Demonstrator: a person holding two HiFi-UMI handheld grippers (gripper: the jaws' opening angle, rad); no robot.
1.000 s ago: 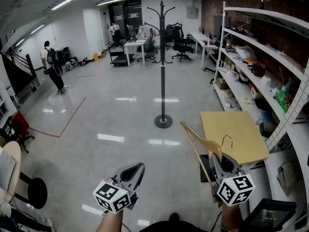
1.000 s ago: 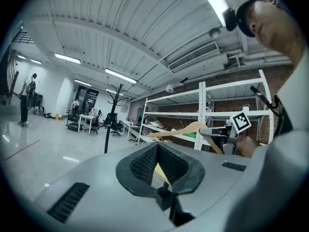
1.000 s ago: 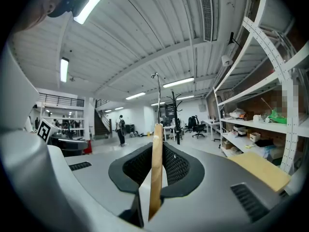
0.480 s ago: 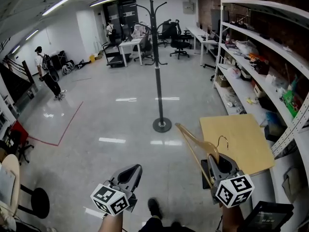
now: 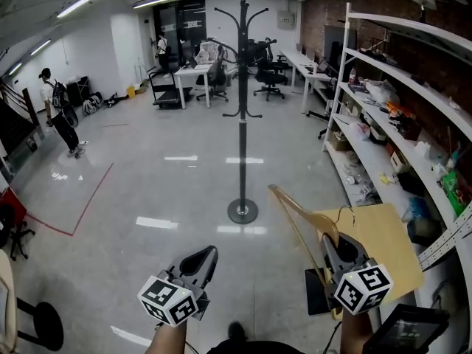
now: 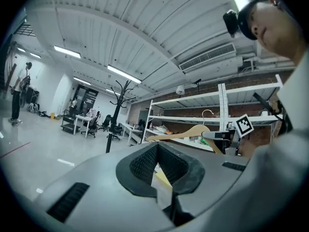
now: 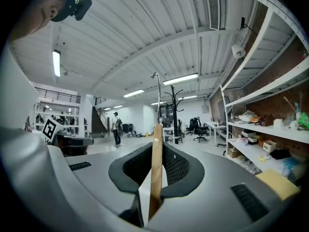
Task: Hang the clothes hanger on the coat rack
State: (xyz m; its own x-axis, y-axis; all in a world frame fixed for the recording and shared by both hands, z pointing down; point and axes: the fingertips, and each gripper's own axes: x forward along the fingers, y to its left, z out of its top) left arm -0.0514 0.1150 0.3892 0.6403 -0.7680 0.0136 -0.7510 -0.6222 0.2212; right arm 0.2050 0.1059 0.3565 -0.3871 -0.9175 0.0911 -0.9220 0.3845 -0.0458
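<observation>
Right gripper view: right tongs [image 7: 153, 185] clamp pale wooden hanger [image 7: 156, 144]; left tongs [image 6: 161, 172] apparently closed.

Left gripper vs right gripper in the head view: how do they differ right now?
Load: the right gripper is shut on a wooden clothes hanger. The left gripper has its jaws together with nothing between them.
Backdrop: the left gripper shows over bare floor. The right gripper overlaps the edge of a tan board.
Shared: each carries a marker cube, and both point forward toward the black coat rack.
</observation>
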